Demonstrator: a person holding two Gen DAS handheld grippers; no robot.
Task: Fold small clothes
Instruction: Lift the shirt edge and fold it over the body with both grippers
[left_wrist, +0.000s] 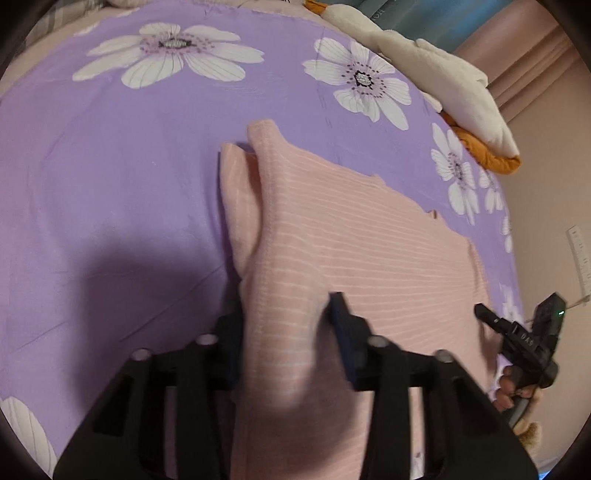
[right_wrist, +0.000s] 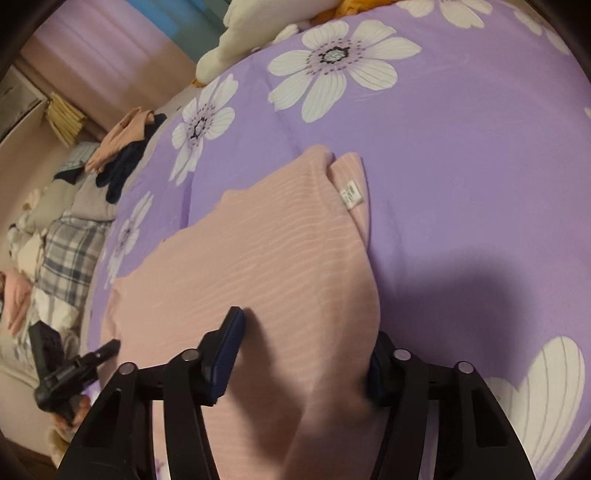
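Note:
A pink ribbed garment (left_wrist: 369, 229) lies on the purple flowered bedsheet (left_wrist: 110, 184). Its left side is folded inward and a strip of the under layer shows beside it. My left gripper (left_wrist: 284, 310) is shut on a raised ridge of fabric at that side's near end. In the right wrist view the same garment (right_wrist: 258, 240) shows a white label (right_wrist: 351, 194) at its far right corner. My right gripper (right_wrist: 308, 325) holds a hump of the garment's right edge, and cloth fills the gap between its pads. Each view shows the other gripper at the near corner (left_wrist: 515, 314) (right_wrist: 75, 339).
A white and orange plush toy (left_wrist: 443, 74) lies along the far edge of the bed. A heap of pink, navy and plaid clothes (right_wrist: 110, 155) sits beyond the bed's left side. Bare purple sheet (right_wrist: 461, 166) stretches around the garment.

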